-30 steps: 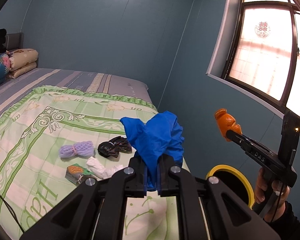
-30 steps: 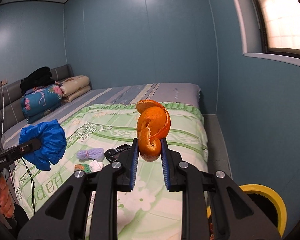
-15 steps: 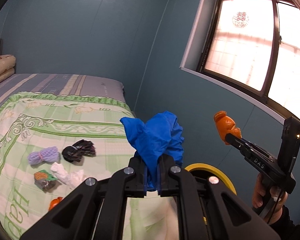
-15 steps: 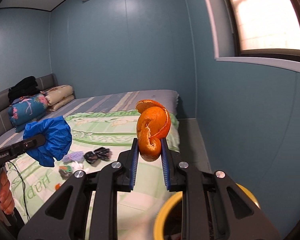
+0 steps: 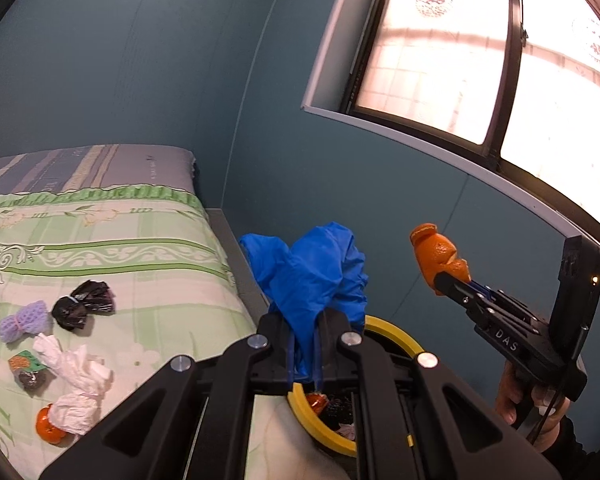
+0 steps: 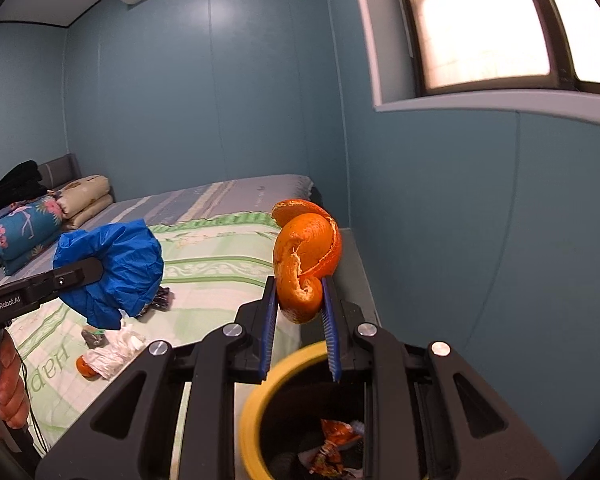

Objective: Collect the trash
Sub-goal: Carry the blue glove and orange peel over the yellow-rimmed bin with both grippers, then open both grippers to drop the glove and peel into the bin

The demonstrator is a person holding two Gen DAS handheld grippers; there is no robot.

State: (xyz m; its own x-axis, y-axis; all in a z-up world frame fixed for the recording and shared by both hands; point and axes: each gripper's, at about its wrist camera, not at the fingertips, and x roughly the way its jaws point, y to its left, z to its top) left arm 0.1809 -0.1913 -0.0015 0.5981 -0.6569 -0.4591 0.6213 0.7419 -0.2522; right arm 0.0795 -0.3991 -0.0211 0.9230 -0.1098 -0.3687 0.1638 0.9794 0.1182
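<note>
A: My left tongs (image 5: 304,354) grip the blue bag (image 5: 312,276); my right tongs (image 6: 300,312) clamp the orange peel (image 6: 306,258), above the bin (image 6: 256,412) at six o'clock.

B: Bin's partly filled; I see tissue (image 5: 80,384) and wrappers (image 5: 82,308) left on the bed (image 5: 160,240) at nine.

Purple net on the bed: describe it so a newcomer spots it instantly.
Start at the green quilt on the bed, left of the yellow-rimmed bin. A cluster of trash lies near its edge; the purple net is the leftmost piece, beside the black bag and above the white tissue. It alone is lilac foam mesh, cinched at the middle.
</note>
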